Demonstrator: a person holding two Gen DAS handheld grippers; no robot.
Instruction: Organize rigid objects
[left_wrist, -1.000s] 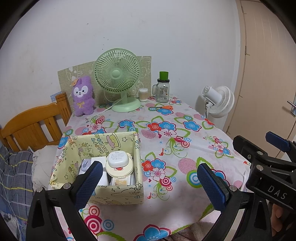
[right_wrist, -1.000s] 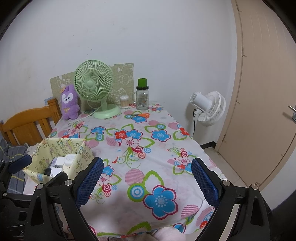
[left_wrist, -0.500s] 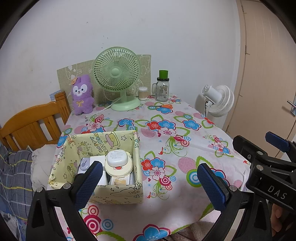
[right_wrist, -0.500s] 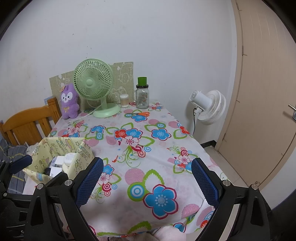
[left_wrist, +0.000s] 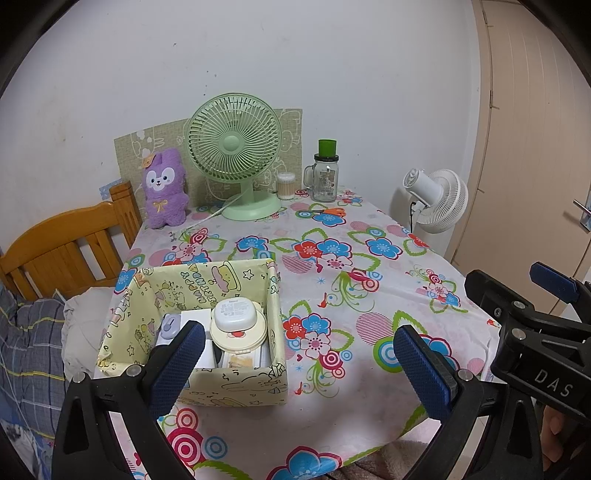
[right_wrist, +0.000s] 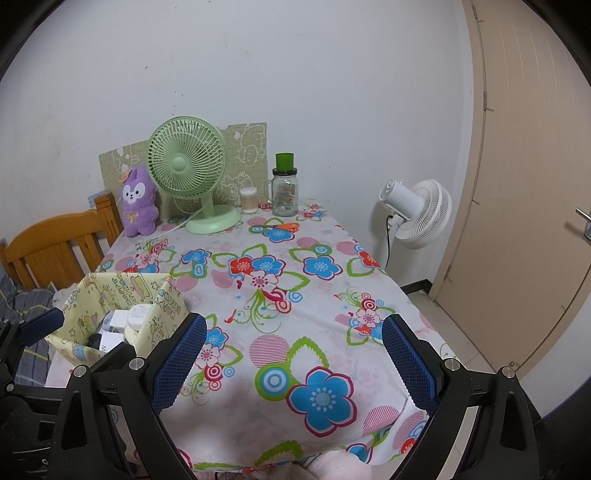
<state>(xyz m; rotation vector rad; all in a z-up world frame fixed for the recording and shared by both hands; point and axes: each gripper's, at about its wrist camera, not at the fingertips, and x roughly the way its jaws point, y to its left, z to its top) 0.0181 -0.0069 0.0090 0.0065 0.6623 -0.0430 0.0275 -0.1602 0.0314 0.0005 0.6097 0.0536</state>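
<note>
- Fingers, left gripper (left_wrist: 295, 365): blue pads spread wide, nothing between them, held above the near edge of the worktop (left_wrist: 369, 417).
- Fingers, right gripper (right_wrist: 293, 356): likewise spread wide and empty, above the flowered cloth; nothing loose lies between or just ahead of them.
- Yellow cartoon-print box (left_wrist: 240, 387): just ahead of the left gripper's left finger; left of the right gripper's left finger in the right wrist view. Open top, upright.
- Box contents: white rounded case (left_wrist: 235, 314) resting on a cream round compact (left_wrist: 238, 334); small lilac item (left_wrist: 170, 326) and white boxes beside them, packed close. All hard-shelled, smooth, likely slippery to pinch.
- Far ahead of the fingers, left to right: purple plush (left_wrist: 164, 188), green desk fan (left_wrist: 234, 155), cotton-swab tub (left_wrist: 286, 185), glass jar with green lid (left_wrist: 325, 173), orange-handled scissors (left_wrist: 325, 211).
- Step, judged: sorting appears near done or between picks.
- Next move, judged: a long reach forward to the scissors or jar, if they belong in the box.
</note>
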